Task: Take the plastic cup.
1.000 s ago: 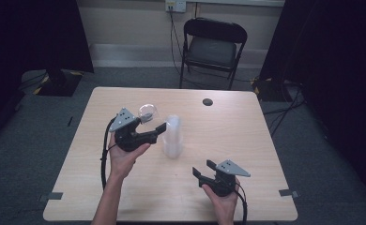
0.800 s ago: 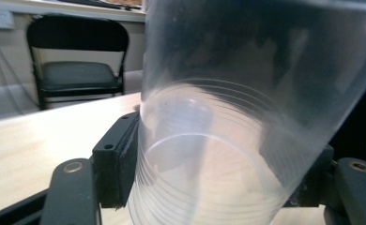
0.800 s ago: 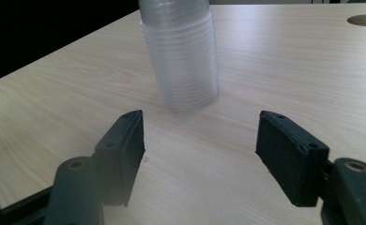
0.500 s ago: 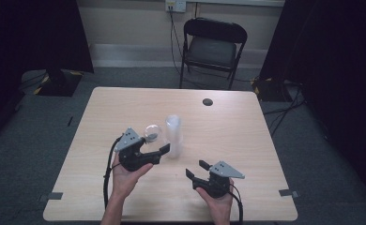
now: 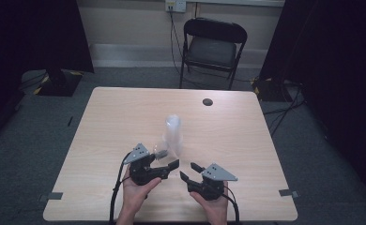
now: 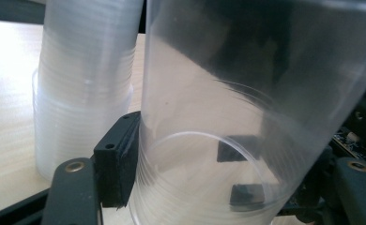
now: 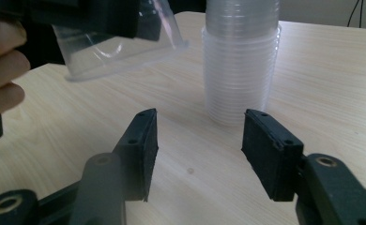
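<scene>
Left tongs point(image 5: 171, 165) grip a clear cup point(image 6: 237, 140) beside the cup stack point(image 5: 173, 136); right tongs point(image 5: 187, 170), closing, hold nothing.

Black folding chair point(image 5: 212, 47) behind the wooden table point(image 5: 125, 112); wall outlet point(image 5: 175, 5) above.

On the table point(image 5: 125, 112) there is 1 stack of clear plastic cups point(image 5: 173, 133) standing near its middle; the cups in it sit too tightly nested to count. 1 single clear cup point(image 6: 247, 140) is apart from the stack, just left of it. There are 2 grippers, the left gripper point(image 5: 164, 159) and the right gripper point(image 5: 186, 170), at the near edge. 1 small dark disc point(image 5: 208, 101) lies at the far side, and 1 folding chair point(image 5: 212, 49) stands beyond the table.
</scene>
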### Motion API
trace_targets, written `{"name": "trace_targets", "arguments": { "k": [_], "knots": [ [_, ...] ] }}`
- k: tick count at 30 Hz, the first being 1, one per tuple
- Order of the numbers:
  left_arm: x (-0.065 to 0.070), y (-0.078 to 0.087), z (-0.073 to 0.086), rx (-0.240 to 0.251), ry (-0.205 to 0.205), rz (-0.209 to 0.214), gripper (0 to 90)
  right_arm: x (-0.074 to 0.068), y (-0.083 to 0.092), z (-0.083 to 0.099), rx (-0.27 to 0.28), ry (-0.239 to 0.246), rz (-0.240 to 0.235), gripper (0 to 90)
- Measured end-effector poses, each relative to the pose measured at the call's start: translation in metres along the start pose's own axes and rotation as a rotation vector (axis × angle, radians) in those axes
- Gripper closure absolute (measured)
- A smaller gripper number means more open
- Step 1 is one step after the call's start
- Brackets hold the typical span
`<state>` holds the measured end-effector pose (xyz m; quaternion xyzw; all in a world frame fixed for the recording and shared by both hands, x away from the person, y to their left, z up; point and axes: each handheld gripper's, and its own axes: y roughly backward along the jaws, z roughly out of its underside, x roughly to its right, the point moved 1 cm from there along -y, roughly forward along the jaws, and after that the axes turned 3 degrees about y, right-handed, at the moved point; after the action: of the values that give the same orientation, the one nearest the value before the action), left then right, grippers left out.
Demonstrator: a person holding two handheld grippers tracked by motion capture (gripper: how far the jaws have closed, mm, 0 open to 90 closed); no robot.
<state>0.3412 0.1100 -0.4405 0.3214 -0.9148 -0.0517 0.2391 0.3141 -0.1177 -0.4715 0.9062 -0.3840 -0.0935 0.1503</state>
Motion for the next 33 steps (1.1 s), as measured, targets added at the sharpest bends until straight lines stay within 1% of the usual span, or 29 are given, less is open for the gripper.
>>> {"name": "trace_targets", "arguments": {
  "k": [1,2,3,4,7,9,11,13,14,15,17,18,20,21,23,24,26,27,29,31,33],
  "knots": [
    [-0.001,0.000,0.002,-0.004,0.009,0.000,32.4,0.000,0.000,0.000,0.000,0.000,0.000,46.2],
    [-0.003,0.001,0.003,-0.008,0.019,0.003,32.7,-0.002,0.000,0.000,0.004,0.016,-0.006,49.0],
    [-0.004,0.002,0.004,-0.007,0.026,0.003,32.7,-0.002,0.000,0.000,0.004,0.016,-0.006,49.0],
    [-0.006,0.003,0.006,-0.003,0.044,0.006,32.9,-0.003,0.000,-0.001,0.008,0.032,-0.010,51.4],
    [-0.008,0.006,0.007,0.000,0.075,0.021,33.3,-0.006,0.000,-0.001,0.013,0.041,-0.015,52.9],
    [-0.010,0.006,0.009,-0.003,0.105,0.031,34.1,-0.008,-0.001,-0.001,0.021,0.051,-0.023,55.0],
    [-0.013,0.006,0.010,-0.011,0.126,0.041,35.2,-0.009,-0.002,-0.001,0.032,0.054,-0.035,55.7],
    [-0.014,0.007,0.011,-0.015,0.145,0.045,35.4,-0.010,-0.002,-0.002,0.036,0.071,-0.026,57.5],
    [-0.015,0.006,0.012,-0.015,0.162,0.052,35.5,-0.011,-0.003,-0.001,0.043,0.077,-0.030,58.7],
    [-0.015,0.006,0.012,-0.013,0.171,0.058,35.5,-0.011,-0.003,-0.001,0.043,0.077,-0.030,58.7],
    [-0.015,0.006,0.013,-0.023,0.184,0.073,35.5,-0.013,-0.004,-0.001,0.059,0.095,-0.035,60.4],
    [-0.015,0.005,0.013,-0.029,0.196,0.080,35.5,-0.013,-0.004,-0.001,0.059,0.095,-0.035,60.4],
    [-0.015,0.004,0.014,-0.040,0.218,0.089,35.5,-0.014,-0.004,-0.001,0.080,0.105,-0.040,62.8],
    [-0.016,0.004,0.014,-0.038,0.237,0.101,35.6,-0.015,-0.003,-0.002,0.100,0.109,-0.047,63.8],
    [-0.017,0.004,0.014,-0.034,0.265,0.125,35.6,-0.016,-0.002,-0.003,0.120,0.117,-0.049,64.1],
    [-0.018,0.005,0.014,-0.032,0.271,0.130,35.6,-0.016,-0.002,-0.003,0.120,0.117,-0.049,64.1],
    [-0.018,0.006,0.013,-0.033,0.285,0.131,35.7,-0.017,-0.002,-0.003,0.134,0.136,-0.047,64.8],
    [-0.018,0.006,0.013,-0.032,0.293,0.142,35.6,-0.018,-0.002,-0.003,0.140,0.144,-0.047,64.9],
    [-0.018,0.006,0.013,-0.033,0.294,0.149,35.5,-0.019,-0.003,-0.003,0.157,0.158,-0.051,65.5],
    [-0.018,0.005,0.013,-0.028,0.312,0.168,34.9,-0.020,-0.003,-0.003,0.173,0.174,-0.047,65.4],
    [-0.019,0.005,0.012,-0.022,0.327,0.179,34.9,-0.020,-0.003,-0.003,0.191,0.174,-0.043,65.3]
  ]
}}
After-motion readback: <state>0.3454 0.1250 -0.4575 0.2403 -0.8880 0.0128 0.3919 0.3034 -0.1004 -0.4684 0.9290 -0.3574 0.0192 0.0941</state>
